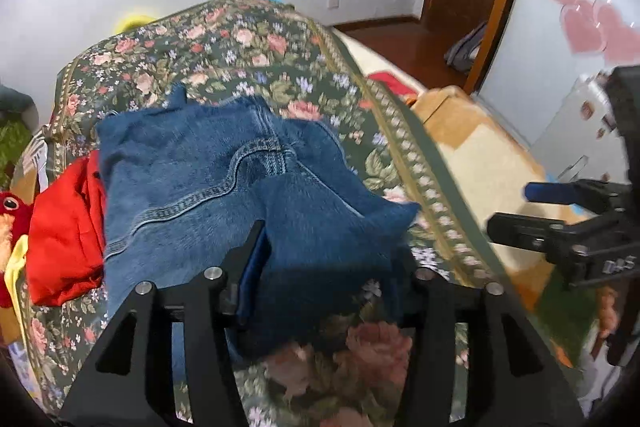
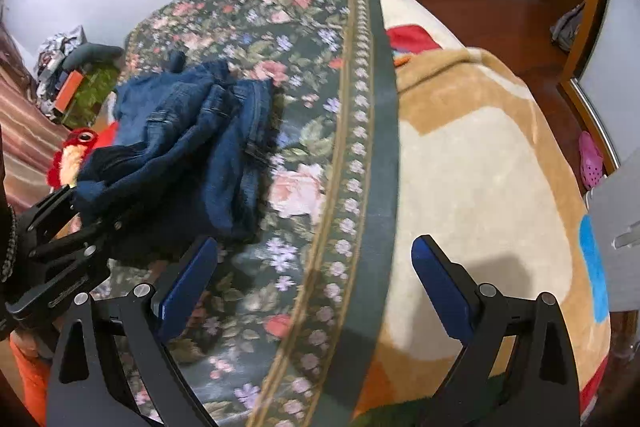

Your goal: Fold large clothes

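Note:
Folded blue jeans point(image 1: 224, 179) lie on the floral bedspread point(image 1: 248, 51); they also show in the right wrist view point(image 2: 200, 131) at the left. My left gripper point(image 1: 328, 259) has its jaws wide apart around the near fold of the jeans, and the denim covers its right finger. It shows in the right wrist view point(image 2: 76, 211) against the jeans' near edge. My right gripper point(image 2: 316, 267) is open and empty above the bedspread's green border point(image 2: 380, 131). It shows in the left wrist view point(image 1: 516, 211) at the right, away from the jeans.
A red garment point(image 1: 64, 235) lies left of the jeans, beside a red plush toy point(image 2: 76, 147). A beige blanket point(image 2: 480, 163) covers the bed's right side. The wooden floor point(image 2: 480, 7), a door and a pink shoe point(image 2: 590, 159) lie beyond.

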The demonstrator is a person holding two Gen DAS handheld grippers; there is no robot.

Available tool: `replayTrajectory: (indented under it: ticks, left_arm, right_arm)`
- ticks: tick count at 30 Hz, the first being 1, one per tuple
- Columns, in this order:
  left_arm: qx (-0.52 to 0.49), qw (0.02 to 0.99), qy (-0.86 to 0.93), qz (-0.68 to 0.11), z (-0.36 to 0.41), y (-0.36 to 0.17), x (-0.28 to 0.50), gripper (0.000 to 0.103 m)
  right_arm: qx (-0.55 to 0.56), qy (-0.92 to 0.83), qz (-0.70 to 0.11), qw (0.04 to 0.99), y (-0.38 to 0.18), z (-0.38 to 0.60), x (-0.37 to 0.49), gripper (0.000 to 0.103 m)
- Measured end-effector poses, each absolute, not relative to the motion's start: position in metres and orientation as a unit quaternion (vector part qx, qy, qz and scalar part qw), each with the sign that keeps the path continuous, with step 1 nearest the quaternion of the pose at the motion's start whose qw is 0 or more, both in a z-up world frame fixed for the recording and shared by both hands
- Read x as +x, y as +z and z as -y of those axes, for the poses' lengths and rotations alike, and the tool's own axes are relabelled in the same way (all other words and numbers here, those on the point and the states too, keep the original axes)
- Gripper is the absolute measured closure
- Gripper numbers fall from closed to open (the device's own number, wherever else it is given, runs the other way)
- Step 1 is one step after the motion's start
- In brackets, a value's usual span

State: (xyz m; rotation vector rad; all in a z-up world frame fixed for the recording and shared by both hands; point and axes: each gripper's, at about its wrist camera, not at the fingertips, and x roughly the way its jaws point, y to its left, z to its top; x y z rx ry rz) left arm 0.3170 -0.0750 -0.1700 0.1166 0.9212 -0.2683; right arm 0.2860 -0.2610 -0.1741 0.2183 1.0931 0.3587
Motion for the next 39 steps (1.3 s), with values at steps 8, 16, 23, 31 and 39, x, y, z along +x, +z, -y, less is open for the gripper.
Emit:
replayTrajectory:
  ticks: [8,16,23,31,39]
  left_arm:
    - [0.038,0.944,-0.080,-0.318,0.016,-0.108,0.264,0.003]
    - [-0.025,0.924,0.003,-0.381,-0.074,-0.145,0.274,0.002]
    - [-0.111,0.879,0.043,-0.462,-0.117,-0.224,0.269,0.001]
    - [-0.139,0.874,0.038,-0.464,-0.111,-0.236,0.262,0.001]
    - [-0.078,0.896,0.044,-0.434,-0.097,-0.193,0.271,0.002]
  right_arm:
    - [0.124,0.235,-0.495,0.827,-0.151,0.218,0.283,0.006]
    - [0.121,0.261,-0.530,0.798,-0.179,0.163,0.301,0.006]
    - [0.122,0.236,-0.527,0.807,-0.204,0.142,0.315,0.010]
    - [0.099,0.252,-0.506,0.819,-0.172,0.132,0.316,0.080]
    - [0.066,0.294,-0.400,0.866,-0.100,0.135,0.305,0.098]
